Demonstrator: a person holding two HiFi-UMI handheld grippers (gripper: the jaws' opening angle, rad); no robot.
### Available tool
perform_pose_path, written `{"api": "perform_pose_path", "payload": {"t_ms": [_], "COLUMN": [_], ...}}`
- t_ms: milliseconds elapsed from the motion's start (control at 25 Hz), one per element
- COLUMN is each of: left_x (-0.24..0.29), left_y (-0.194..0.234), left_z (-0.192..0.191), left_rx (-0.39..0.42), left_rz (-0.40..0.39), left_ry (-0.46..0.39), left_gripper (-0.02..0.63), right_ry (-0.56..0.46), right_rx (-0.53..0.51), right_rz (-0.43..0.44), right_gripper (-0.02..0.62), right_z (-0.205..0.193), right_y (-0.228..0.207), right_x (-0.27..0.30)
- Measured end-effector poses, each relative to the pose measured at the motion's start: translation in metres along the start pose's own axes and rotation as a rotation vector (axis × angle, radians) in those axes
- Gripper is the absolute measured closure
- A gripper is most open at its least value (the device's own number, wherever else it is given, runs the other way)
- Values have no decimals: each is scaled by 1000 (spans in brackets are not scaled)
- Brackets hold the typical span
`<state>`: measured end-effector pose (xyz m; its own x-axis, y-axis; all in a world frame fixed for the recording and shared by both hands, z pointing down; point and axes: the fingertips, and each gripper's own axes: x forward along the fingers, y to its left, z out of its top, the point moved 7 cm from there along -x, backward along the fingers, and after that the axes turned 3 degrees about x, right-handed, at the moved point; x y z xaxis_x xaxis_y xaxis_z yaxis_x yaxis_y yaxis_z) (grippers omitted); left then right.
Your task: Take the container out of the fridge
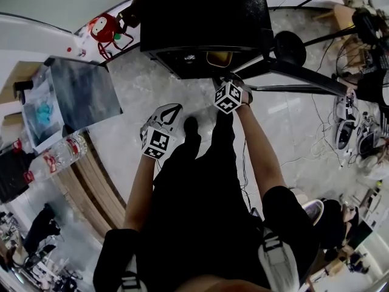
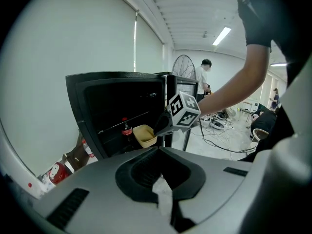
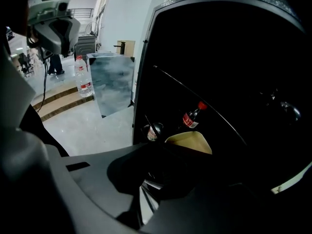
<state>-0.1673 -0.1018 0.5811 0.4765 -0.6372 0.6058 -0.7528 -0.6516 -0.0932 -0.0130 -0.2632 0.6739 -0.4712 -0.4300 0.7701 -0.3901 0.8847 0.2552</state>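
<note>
The black fridge (image 1: 200, 17) stands open. A yellow container (image 2: 145, 135) sits at the front of its lower shelf and shows as a pale patch (image 1: 219, 58) in the head view. My right gripper (image 1: 222, 79) reaches into the opening and is shut on the container's near rim (image 3: 190, 141); the left gripper view shows its dark tips (image 2: 157, 129) on that rim. My left gripper (image 1: 165, 115) hangs back over the floor left of the fridge. Its jaws look shut, with nothing between them (image 2: 168, 204).
A cola bottle (image 3: 191, 117) and a can with a straw (image 3: 153, 130) stand behind the container. The open fridge door (image 1: 85, 93) juts out on the left, with a water bottle (image 1: 58, 157) by wooden steps. Black stand legs (image 1: 304, 81) and cables lie to the right.
</note>
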Motion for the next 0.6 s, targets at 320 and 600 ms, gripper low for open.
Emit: {"api": "perform_pose_path", "payload": {"t_ms": [320, 600], "left_x": [-4, -4], "left_y": [1, 9], "left_z": [-14, -16], "left_rx": [-24, -36], "left_rz": [2, 15], "left_ry": [14, 13], "left_gripper": [586, 586], "right_ry": [20, 66], "right_rx": [-18, -24], "right_rz": [2, 12], "right_gripper": [568, 566], "right_z": [2, -3], "right_y": [-11, -20], "right_x": [24, 44]}}
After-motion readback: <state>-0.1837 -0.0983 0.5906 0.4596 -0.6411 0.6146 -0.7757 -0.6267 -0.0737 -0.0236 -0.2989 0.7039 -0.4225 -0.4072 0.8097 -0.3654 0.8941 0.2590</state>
